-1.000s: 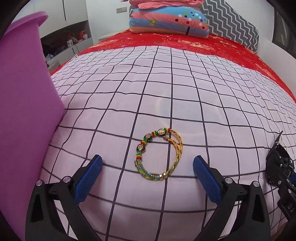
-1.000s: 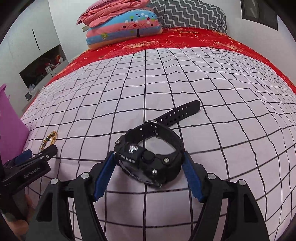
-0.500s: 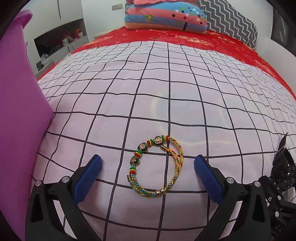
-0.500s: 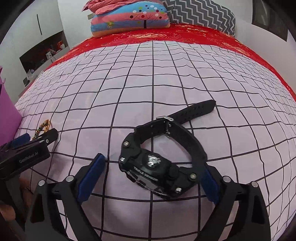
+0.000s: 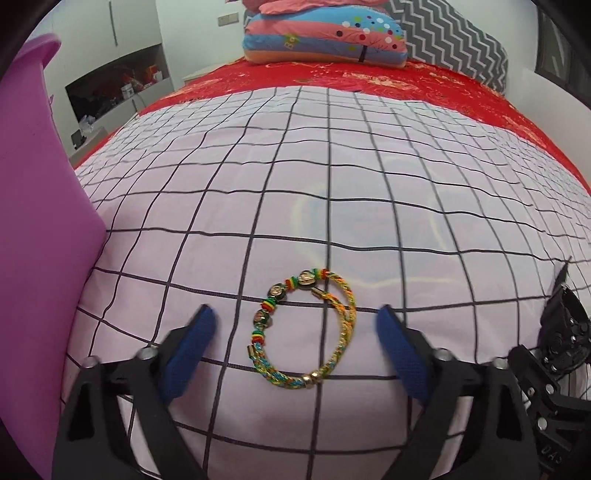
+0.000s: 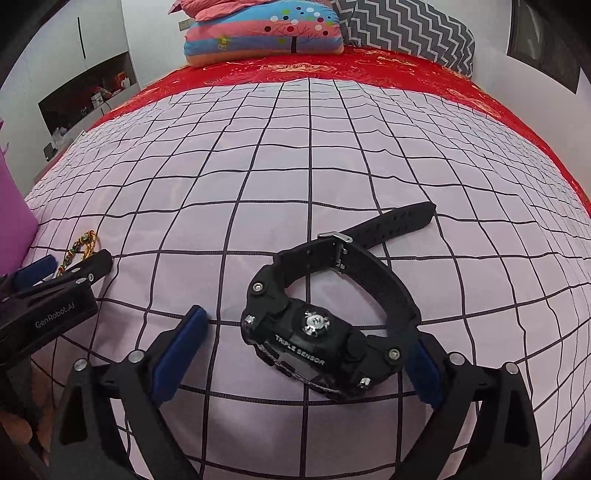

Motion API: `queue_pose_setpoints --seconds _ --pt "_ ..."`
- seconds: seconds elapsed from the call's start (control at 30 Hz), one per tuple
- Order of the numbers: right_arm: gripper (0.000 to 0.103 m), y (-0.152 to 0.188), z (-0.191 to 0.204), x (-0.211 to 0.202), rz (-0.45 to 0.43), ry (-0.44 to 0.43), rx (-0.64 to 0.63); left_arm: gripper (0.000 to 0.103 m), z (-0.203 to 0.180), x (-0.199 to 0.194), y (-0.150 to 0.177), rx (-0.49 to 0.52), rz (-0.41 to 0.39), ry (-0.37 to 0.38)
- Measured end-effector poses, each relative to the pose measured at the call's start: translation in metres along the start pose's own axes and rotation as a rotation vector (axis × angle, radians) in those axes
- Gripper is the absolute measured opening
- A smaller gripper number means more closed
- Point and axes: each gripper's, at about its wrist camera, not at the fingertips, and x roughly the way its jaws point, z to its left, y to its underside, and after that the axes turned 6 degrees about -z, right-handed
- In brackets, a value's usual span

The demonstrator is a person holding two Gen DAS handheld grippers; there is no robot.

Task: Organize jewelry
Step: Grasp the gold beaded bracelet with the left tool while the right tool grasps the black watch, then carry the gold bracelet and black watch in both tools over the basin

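The left claw (image 5: 295,332) is spread wide, its two blue-padded fingers (image 5: 188,347) standing to either side of a braided bracelet (image 5: 306,328) without touching it. The bracelet lies flat on the bed's white sheet (image 5: 332,184), which is ruled with a black grid; it is a loop of yellow, green and orange cord strung with several gold-toned beads and red-yellow-green bands, and part of the cord doubles back along the loop's right side. A purple plastic container (image 5: 33,221) rises at the left edge of this view, its wall close beside the sheet. At the far right of the same view the black watch (image 5: 561,332) shows as a dark edge, partly hidden behind the other claw's frame.

The right claw (image 6: 306,350) is released as well — its left pad stands clear of the watch (image 6: 317,332), while the right pad (image 6: 424,373) sits just beside the case, and whether it touches cannot be told. The watch rests on the sheet (image 6: 295,166) on its side, with "TRIPLE SENSOR" printed on the case; the strap curves up into a loop through a silver buckle, and its free perforated end runs off to the upper right. The left claw's black body (image 6: 48,310), marked "GenRobot.AI", shows at the left, with the bracelet (image 6: 81,247) just past its tip.

At the head of the bed lie a red bedspread (image 6: 369,70), a colourful striped pillow (image 6: 258,33) and a grey zigzag pillow (image 6: 406,29).
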Motion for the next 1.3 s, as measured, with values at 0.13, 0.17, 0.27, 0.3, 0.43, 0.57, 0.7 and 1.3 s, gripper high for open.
queue_pose_setpoints --seconds 0.13,0.17,0.27,0.3,0.43,0.57,0.7,1.3 --pt "0.067 0.001 -0.008 -0.007 -0.013 0.011 0.025 0.031 -0.011 -0.012 0.006 0.044 -0.010 0.035" --pt "0.067 0.001 -0.010 -0.009 -0.020 0.008 0.029 0.017 -0.012 -0.014 0.007 0.044 -0.009 0.046" --pt "0.067 0.002 -0.013 -0.012 -0.024 -0.021 0.030 0.009 -0.010 -0.021 0.011 0.016 0.001 0.078" --pt "0.067 0.003 -0.013 -0.014 -0.024 -0.024 0.025 0.009 -0.009 -0.023 0.012 0.010 0.004 0.084" --pt "0.067 0.009 -0.014 -0.022 -0.023 -0.048 0.031 0.009 -0.007 -0.035 0.019 -0.012 0.019 0.112" --pt "0.067 0.020 -0.012 -0.035 -0.023 -0.067 0.027 0.009 -0.005 -0.051 0.030 0.001 0.024 0.122" --pt "0.067 0.036 -0.010 -0.052 -0.019 -0.093 0.035 0.009 -0.005 -0.078 0.044 0.041 0.007 0.118" --pt "0.067 0.069 0.024 -0.147 -0.077 -0.179 -0.014 0.009 0.041 -0.201 0.073 -0.055 -0.032 0.135"
